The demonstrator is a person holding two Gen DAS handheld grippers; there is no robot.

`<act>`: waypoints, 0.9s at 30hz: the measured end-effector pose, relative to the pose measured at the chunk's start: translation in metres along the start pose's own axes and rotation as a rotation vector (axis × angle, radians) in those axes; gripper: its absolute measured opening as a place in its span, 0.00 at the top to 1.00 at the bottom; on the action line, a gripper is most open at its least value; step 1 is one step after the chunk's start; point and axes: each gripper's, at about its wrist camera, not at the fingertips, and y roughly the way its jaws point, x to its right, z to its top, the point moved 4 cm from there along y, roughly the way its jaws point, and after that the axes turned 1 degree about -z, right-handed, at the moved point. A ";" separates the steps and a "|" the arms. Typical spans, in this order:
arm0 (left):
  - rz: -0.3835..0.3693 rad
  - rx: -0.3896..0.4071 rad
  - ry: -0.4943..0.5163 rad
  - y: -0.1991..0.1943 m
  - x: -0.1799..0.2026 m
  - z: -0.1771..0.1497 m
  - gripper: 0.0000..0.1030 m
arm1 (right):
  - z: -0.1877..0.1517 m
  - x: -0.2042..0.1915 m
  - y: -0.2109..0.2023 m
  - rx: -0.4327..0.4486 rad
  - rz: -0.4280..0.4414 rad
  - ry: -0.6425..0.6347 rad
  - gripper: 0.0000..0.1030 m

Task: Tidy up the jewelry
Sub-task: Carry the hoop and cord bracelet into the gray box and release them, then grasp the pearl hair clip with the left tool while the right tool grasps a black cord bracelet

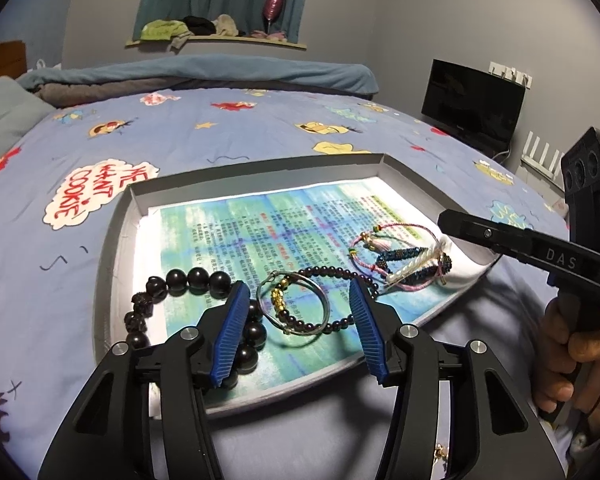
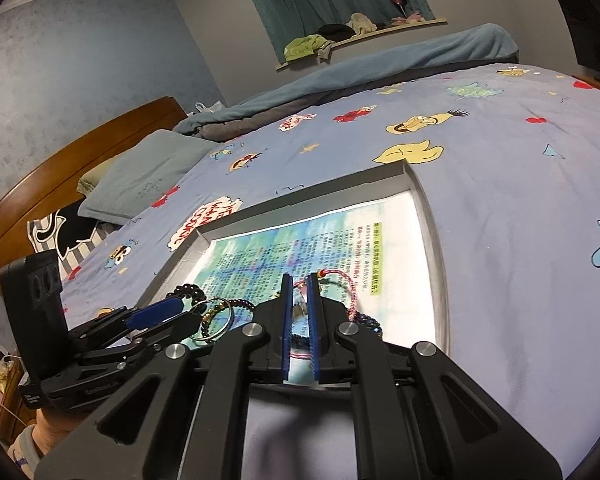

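A shallow grey tray point(image 1: 260, 164) lined with printed paper lies on the bed and holds the jewelry. My left gripper point(image 1: 296, 286) is open, its blue pads on either side of a silver bangle point(image 1: 323, 308) with gold beads, touching nothing. A large black bead bracelet point(image 1: 196, 278) lies under its left pad, and a thin dark bead bracelet point(image 1: 332, 270) runs under its right pad. My right gripper point(image 2: 299, 278) is shut to a narrow slit above a pink cord bracelet point(image 2: 350, 280), a blue beaded bracelet point(image 1: 400, 254) and a white twisted tassel point(image 1: 414, 262). Something pale shows in the slit; whether it is pinched I cannot tell.
The tray rests on a blue cartoon-print sheet point(image 1: 220, 128). A pillow point(image 2: 140, 176) and wooden headboard point(image 2: 80, 152) are at the left, a rolled blanket point(image 1: 204, 72) at the far side, a dark monitor point(image 1: 472, 104) beyond the bed's right edge. A hand point(image 1: 572, 344) holds the right gripper.
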 end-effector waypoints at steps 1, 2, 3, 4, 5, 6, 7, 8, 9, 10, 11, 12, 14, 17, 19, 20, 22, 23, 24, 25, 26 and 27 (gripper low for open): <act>0.000 0.002 0.004 -0.001 0.001 0.000 0.47 | 0.000 0.001 -0.001 0.002 -0.005 -0.004 0.91; -0.001 0.007 0.008 -0.003 0.002 0.000 0.47 | 0.000 0.000 -0.003 0.010 -0.011 -0.008 0.85; -0.003 0.015 0.011 -0.006 0.002 0.000 0.47 | 0.000 0.001 -0.005 0.014 -0.013 -0.011 0.78; -0.003 0.020 0.013 -0.008 0.003 -0.001 0.47 | -0.001 0.001 -0.007 0.017 -0.013 -0.015 0.75; -0.005 0.028 0.015 -0.011 0.003 -0.001 0.47 | -0.002 0.000 -0.010 0.025 -0.007 -0.022 0.71; -0.008 0.042 0.015 -0.016 0.003 -0.003 0.47 | -0.002 -0.002 -0.014 0.035 -0.007 -0.032 0.71; -0.010 0.054 0.011 -0.020 0.002 -0.004 0.47 | -0.004 -0.004 -0.018 0.042 -0.009 -0.046 0.71; -0.013 0.062 0.007 -0.024 0.001 -0.005 0.47 | -0.006 -0.007 -0.024 0.053 -0.011 -0.066 0.71; -0.019 0.072 0.003 -0.030 0.001 -0.007 0.47 | -0.008 -0.010 -0.029 0.061 -0.012 -0.083 0.71; -0.024 0.078 0.003 -0.035 0.001 -0.009 0.47 | -0.011 -0.014 -0.035 0.070 -0.014 -0.106 0.71; -0.028 0.081 0.006 -0.038 0.001 -0.010 0.47 | -0.015 -0.018 -0.041 0.076 -0.019 -0.133 0.71; -0.029 0.084 0.016 -0.044 0.002 -0.014 0.47 | -0.019 -0.022 -0.046 0.078 -0.025 -0.157 0.71; -0.035 0.082 0.030 -0.051 0.003 -0.019 0.47 | -0.026 -0.027 -0.052 0.075 -0.027 -0.188 0.71; -0.060 0.078 0.058 -0.061 0.009 -0.029 0.47 | -0.042 -0.032 -0.057 0.039 -0.022 -0.230 0.70; -0.083 0.071 0.073 -0.065 0.013 -0.036 0.47 | -0.049 -0.035 -0.059 0.019 -0.013 -0.243 0.70; -0.092 0.067 0.081 -0.067 0.015 -0.039 0.47 | -0.052 -0.035 -0.061 0.016 -0.013 -0.247 0.69; -0.118 0.062 0.096 -0.070 0.020 -0.045 0.47 | -0.057 -0.035 -0.066 0.012 0.001 -0.247 0.63; -0.125 0.060 0.104 -0.071 0.022 -0.047 0.47 | -0.059 -0.035 -0.069 0.011 0.006 -0.242 0.61; -0.136 0.055 0.114 -0.073 0.025 -0.049 0.45 | -0.061 -0.034 -0.071 0.010 0.009 -0.238 0.61; -0.139 0.052 0.120 -0.073 0.026 -0.051 0.43 | -0.064 -0.034 -0.073 0.006 0.013 -0.233 0.61; -0.139 0.046 0.130 -0.074 0.029 -0.055 0.42 | -0.068 -0.035 -0.075 0.002 0.017 -0.232 0.61; -0.144 0.037 0.138 -0.074 0.032 -0.057 0.41 | -0.071 -0.036 -0.078 -0.003 0.026 -0.235 0.61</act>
